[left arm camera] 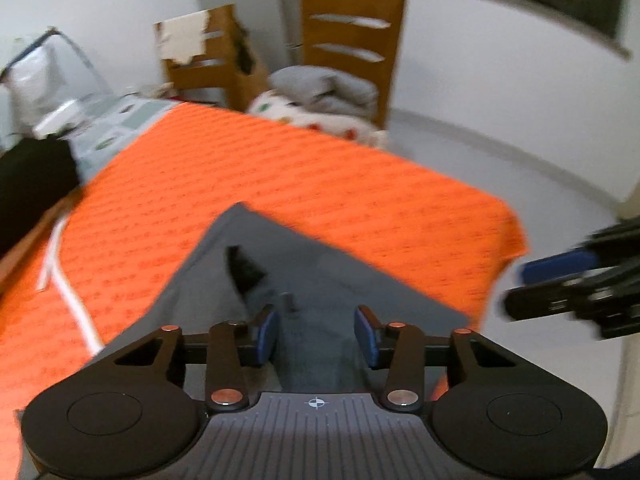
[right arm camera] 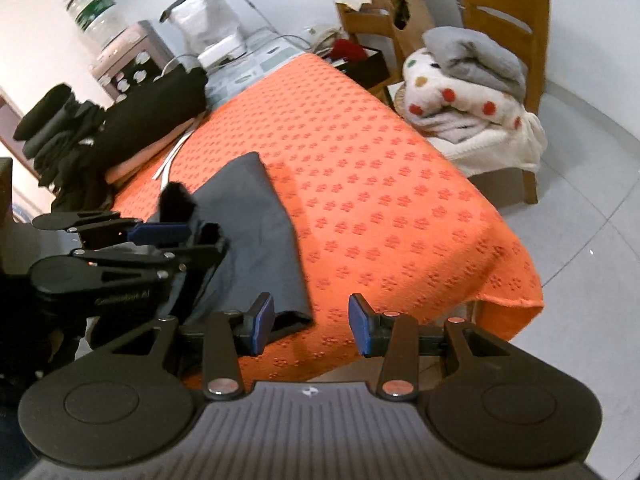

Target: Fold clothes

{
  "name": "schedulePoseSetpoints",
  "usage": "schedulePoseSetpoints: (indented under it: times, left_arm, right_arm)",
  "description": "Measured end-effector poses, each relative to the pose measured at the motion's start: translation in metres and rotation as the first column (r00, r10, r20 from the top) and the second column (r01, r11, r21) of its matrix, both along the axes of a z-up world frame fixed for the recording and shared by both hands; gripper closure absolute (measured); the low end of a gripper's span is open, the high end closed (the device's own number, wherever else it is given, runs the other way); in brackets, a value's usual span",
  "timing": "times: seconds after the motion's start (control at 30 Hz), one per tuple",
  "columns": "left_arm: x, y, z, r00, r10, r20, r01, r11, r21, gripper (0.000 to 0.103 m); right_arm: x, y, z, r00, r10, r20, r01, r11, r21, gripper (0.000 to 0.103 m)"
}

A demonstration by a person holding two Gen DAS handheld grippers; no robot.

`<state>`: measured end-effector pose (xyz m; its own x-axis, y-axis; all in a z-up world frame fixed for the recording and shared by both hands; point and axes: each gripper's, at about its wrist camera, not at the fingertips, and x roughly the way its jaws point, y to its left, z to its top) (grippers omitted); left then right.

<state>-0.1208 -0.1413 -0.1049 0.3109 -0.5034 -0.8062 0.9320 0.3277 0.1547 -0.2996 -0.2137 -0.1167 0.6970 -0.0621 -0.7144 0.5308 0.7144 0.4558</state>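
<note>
A: Where's the garment?

B: The grey garment (right arm camera: pixel 256 224) lies on the orange tablecloth (right arm camera: pixel 380 184), toward the lower left of the right wrist view, one corner pointing to the upper middle. In the left wrist view it fills the lower centre.

A: And the tongs?

B: The left gripper (left arm camera: pixel 316 334) hangs over the cloth with its blue pads apart; grey fabric shows between them, but I cannot tell whether they press on it. The right gripper (right arm camera: pixel 312 330) stands open over the near edge of the tablecloth; its left pad sits just beside the garment's lower corner, and nothing lies in the gap but orange cloth.

A: Anything crowding the work?

B: At the left of the right wrist view, a heap of black clothes (right arm camera: pixel 120 120) sits on the table's far left end, with a white strap (right arm camera: pixel 174 160) trailing onto the orange beside it. Behind, at the upper left, a large water bottle (right arm camera: pixel 96 12). At the upper right, a wooden chair (right arm camera: pixel 508 8) bears a spotted blanket (right arm camera: pixel 472 116) with grey cloth on top, close to the table's right edge. The left gripper's body crosses the garment's left side in that view.
</note>
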Motion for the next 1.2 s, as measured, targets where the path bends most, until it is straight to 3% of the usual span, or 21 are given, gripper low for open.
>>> schedulePoseSetpoints:
  times: [0.2, 0.4, 0.43, 0.47, 0.53, 0.67, 0.77, 0.87, 0.97, 1.1, 1.17, 1.2]
  left_arm:
    - [-0.001, -0.006, -0.004, 0.996, -0.005, 0.089, 0.0, 0.998, 0.059, 0.062]
    - [0.0, -0.01, -0.022, 0.983, 0.003, 0.185, -0.025, 0.993, 0.115, 0.074]
    - [0.001, -0.008, -0.023, 0.982, 0.008, 0.188, -0.029, 0.993, 0.11, 0.08]
    - [0.002, -0.005, -0.024, 0.982, 0.014, 0.188, -0.034, 0.994, 0.104, 0.09]
    - [0.007, 0.003, -0.017, 0.985, 0.047, 0.164, -0.059, 0.996, 0.065, 0.094]
    - [0.026, 0.036, 0.017, 0.984, 0.158, 0.081, -0.154, 0.987, -0.052, 0.095]
    - [0.048, 0.072, 0.043, 0.966, 0.258, -0.004, -0.257, 0.959, -0.123, 0.095]
    - [0.074, 0.112, 0.065, 0.931, 0.348, -0.108, -0.363, 0.916, -0.173, 0.095]
    - [0.099, 0.155, 0.073, 0.878, 0.437, -0.197, -0.472, 0.861, -0.192, 0.095]
    - [0.134, 0.215, 0.058, 0.777, 0.543, -0.318, -0.613, 0.768, -0.185, 0.095]
    - [0.152, 0.244, 0.04, 0.716, 0.557, -0.421, -0.666, 0.726, -0.172, 0.092]
    - [0.158, 0.257, 0.033, 0.679, 0.576, -0.455, -0.702, 0.691, -0.172, 0.092]
  right_arm:
    - [-0.008, -0.005, -0.005, 0.999, -0.036, 0.012, 0.036, 0.999, 0.012, 0.056]
    - [-0.012, -0.002, -0.006, 0.998, -0.056, 0.014, 0.056, 0.998, 0.012, 0.056]
    - [-0.013, -0.001, -0.006, 0.998, -0.059, 0.013, 0.059, 0.998, 0.012, 0.056]
    - [-0.013, 0.0, -0.005, 0.998, -0.062, 0.011, 0.062, 0.998, 0.01, 0.056]
    - [-0.014, 0.002, -0.004, 0.998, -0.068, 0.007, 0.068, 0.998, 0.006, 0.056]
    - [-0.013, 0.009, 0.001, 0.997, -0.071, 0.008, 0.071, 0.997, -0.005, 0.056]
    - [-0.008, 0.016, 0.006, 0.998, -0.061, 0.008, 0.061, 0.998, -0.018, 0.056]
    - [-0.003, 0.023, 0.012, 0.999, -0.051, 0.008, 0.051, 0.998, -0.032, 0.056]
    - [0.004, 0.033, 0.018, 0.999, -0.038, 0.012, 0.038, 0.998, -0.043, 0.056]
    - [0.014, 0.047, 0.029, 1.0, -0.008, 0.013, 0.009, 0.998, -0.065, 0.056]
    - [0.021, 0.056, 0.035, 1.0, 0.013, 0.009, -0.012, 0.996, -0.085, 0.056]
    - [0.024, 0.061, 0.038, 1.0, 0.024, 0.008, -0.023, 0.995, -0.094, 0.056]
